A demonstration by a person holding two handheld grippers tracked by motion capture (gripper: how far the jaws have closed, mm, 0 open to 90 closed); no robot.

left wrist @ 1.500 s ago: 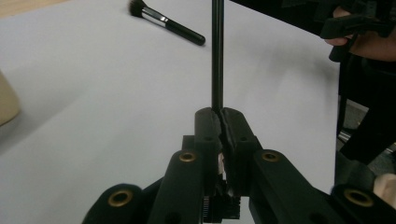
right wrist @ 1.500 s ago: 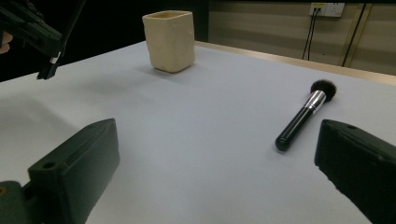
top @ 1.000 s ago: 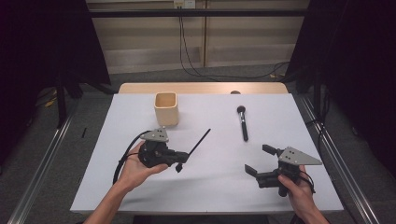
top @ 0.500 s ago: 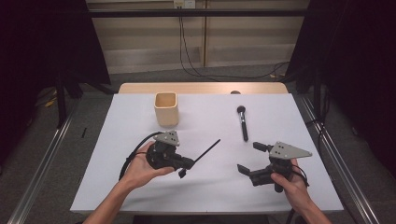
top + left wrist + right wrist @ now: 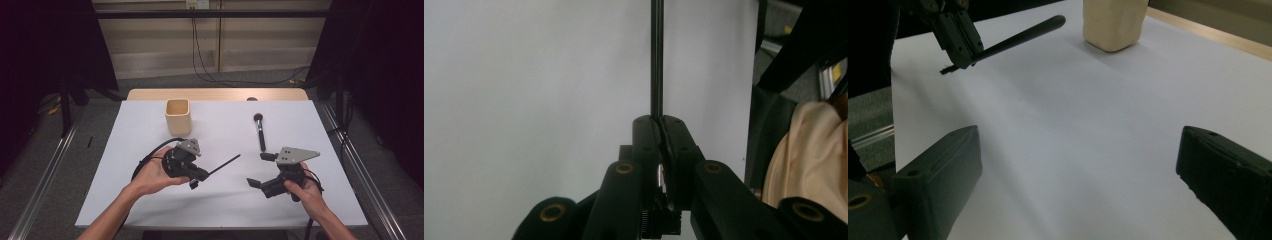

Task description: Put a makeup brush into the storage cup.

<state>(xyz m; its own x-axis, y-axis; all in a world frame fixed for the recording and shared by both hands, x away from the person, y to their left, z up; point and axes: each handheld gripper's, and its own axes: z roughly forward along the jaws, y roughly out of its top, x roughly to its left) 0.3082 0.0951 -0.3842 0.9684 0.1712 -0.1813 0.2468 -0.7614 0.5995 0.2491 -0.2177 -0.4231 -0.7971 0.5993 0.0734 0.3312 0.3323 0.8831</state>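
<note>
The left gripper (image 5: 194,181), over the tabletop's near-left part, is clamped on one end of a thin black brush (image 5: 223,164), whose long axis runs up and rightward (the beige cup (image 5: 178,116) stands behind it, nearer this hand). The right gripper (image 5: 260,170) hangs empty, jaws wide apart.

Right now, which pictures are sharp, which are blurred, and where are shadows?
High view: evenly lit, sharp, dark surroundings. Left gripper view: the thin black brush is sharp, jaws soft, table washed pale. Right gripper view: its near jaws blurred, soft shadow beside the beige cup.
</note>
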